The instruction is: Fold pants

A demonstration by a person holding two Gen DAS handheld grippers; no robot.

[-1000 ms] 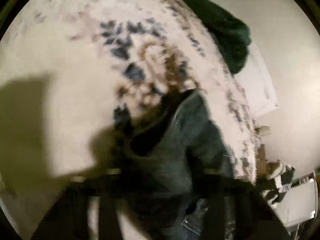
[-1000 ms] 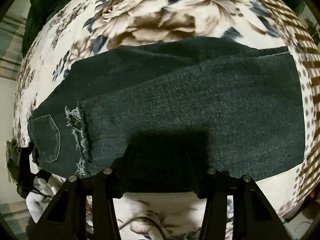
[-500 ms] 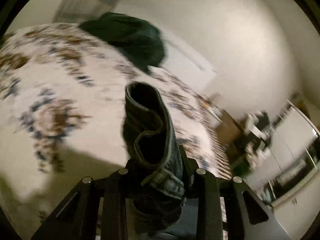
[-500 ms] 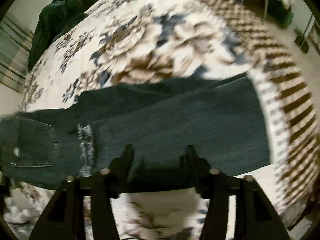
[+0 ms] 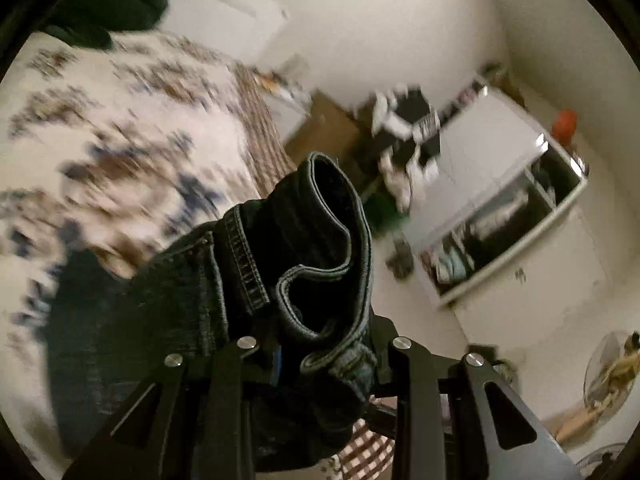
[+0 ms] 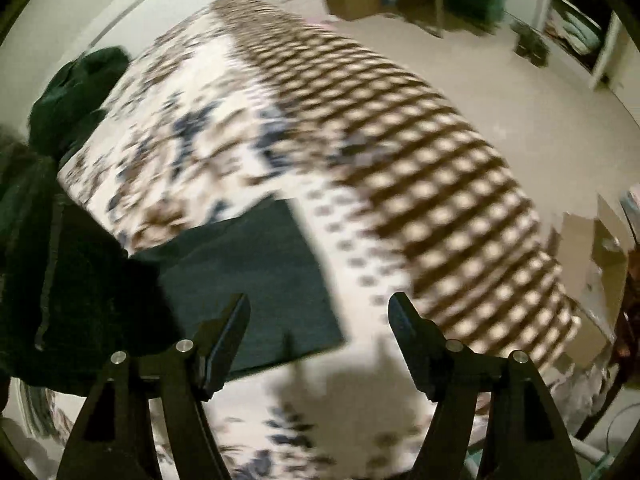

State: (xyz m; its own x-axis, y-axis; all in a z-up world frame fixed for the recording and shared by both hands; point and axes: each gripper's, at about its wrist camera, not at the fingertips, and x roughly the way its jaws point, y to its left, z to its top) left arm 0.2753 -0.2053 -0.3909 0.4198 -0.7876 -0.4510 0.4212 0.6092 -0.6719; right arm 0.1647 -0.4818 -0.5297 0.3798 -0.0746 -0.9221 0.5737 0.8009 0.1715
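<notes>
Dark blue jeans lie on a floral bedspread (image 6: 192,92). My left gripper (image 5: 320,340) is shut on the jeans' bunched waistband (image 5: 320,248), which curls up out of the jaws; the rest of the denim hangs down to the left. In the right wrist view the flat leg end of the jeans (image 6: 256,280) rests on the bed, and the lifted part of the jeans (image 6: 60,280) is a dark mass at the left. My right gripper (image 6: 320,304) hovers over the leg end's right edge. Its jaws are opening, with nothing between them.
A dark green garment (image 6: 76,92) is heaped at the bed's far side. The checked border (image 6: 420,160) marks the bed edge. Beyond it are bare floor, a cardboard box (image 5: 324,128), a cluttered chair (image 5: 408,136) and a white open cabinet (image 5: 512,208).
My left gripper has risen and swung right with the waistband, rolling as it went. My right gripper has come off the jeans, widened its jaws and moved right toward the leg end.
</notes>
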